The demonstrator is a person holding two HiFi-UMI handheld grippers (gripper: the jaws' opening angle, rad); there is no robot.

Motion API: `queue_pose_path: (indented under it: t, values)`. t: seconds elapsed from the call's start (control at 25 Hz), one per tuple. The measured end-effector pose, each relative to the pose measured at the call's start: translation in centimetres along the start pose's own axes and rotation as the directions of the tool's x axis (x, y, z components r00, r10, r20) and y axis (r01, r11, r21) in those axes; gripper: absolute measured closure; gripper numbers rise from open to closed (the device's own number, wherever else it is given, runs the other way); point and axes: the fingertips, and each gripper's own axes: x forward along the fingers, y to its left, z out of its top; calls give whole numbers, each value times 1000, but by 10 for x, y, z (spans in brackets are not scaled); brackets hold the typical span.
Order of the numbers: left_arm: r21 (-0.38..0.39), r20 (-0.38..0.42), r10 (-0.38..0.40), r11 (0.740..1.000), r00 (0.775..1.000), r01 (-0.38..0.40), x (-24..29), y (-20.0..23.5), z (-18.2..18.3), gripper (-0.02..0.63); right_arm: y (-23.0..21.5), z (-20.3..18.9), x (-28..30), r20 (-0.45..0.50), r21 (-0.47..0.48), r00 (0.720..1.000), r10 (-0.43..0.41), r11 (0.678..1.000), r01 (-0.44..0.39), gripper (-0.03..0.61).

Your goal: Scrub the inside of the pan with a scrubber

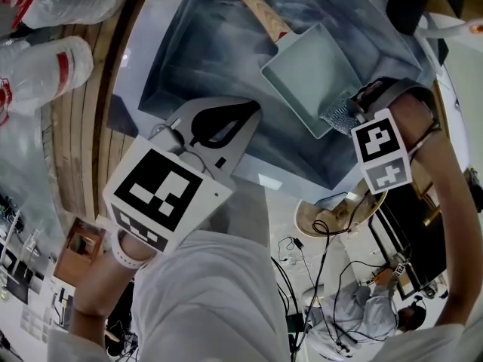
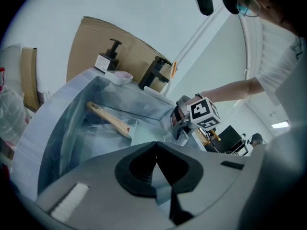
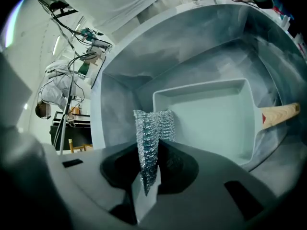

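Observation:
A pale rectangular pan (image 1: 306, 74) with a wooden handle (image 1: 253, 6) lies in the steel sink (image 1: 189, 59). My right gripper (image 1: 351, 110) is shut on a silver mesh scrubber (image 1: 337, 114), held at the pan's near right corner. In the right gripper view the scrubber (image 3: 151, 138) stands upright between the jaws of the right gripper (image 3: 149, 169), just over the pan's (image 3: 211, 119) rim. My left gripper (image 1: 219, 123) hovers over the sink's near rim, shut and holding nothing. The left gripper view shows the left gripper (image 2: 156, 164), the pan (image 2: 144, 133) and the scrubber (image 2: 181, 137) beyond it.
A black faucet (image 2: 156, 73), a soap dispenser (image 2: 108, 59) and a small dish (image 2: 120, 76) stand on the sink's far rim, before a cardboard sheet (image 2: 96, 42). Plastic bags (image 1: 53, 59) lie left of the sink. A person (image 1: 362, 315) sits among floor cables.

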Motion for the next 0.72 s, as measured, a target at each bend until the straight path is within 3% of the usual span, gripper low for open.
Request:
queue_pose_path:
  t: [0.16, 0.32, 0.52, 0.72]
  values:
    - [1, 7, 7, 1000, 1000, -7, -3, 2, 0, 609, -2, 25, -4, 29, -34, 1000, -9, 999, 10, 512]
    - [-7, 11, 9, 1000, 1000, -9, -6, 5, 1, 609, -10, 33, -4, -14, -82, 999, -47, 996, 46, 512]
    - [-22, 11, 12, 1000, 1000, -11, -9, 8, -1, 609, -34, 31, -13, 15, 21, 990, -141, 990, 141, 512]
    - [-18, 17, 6, 1000, 1000, -5, -9, 8, -1, 609, -69, 28, -21, -1, 83, 961, -277, 957, 276, 512]
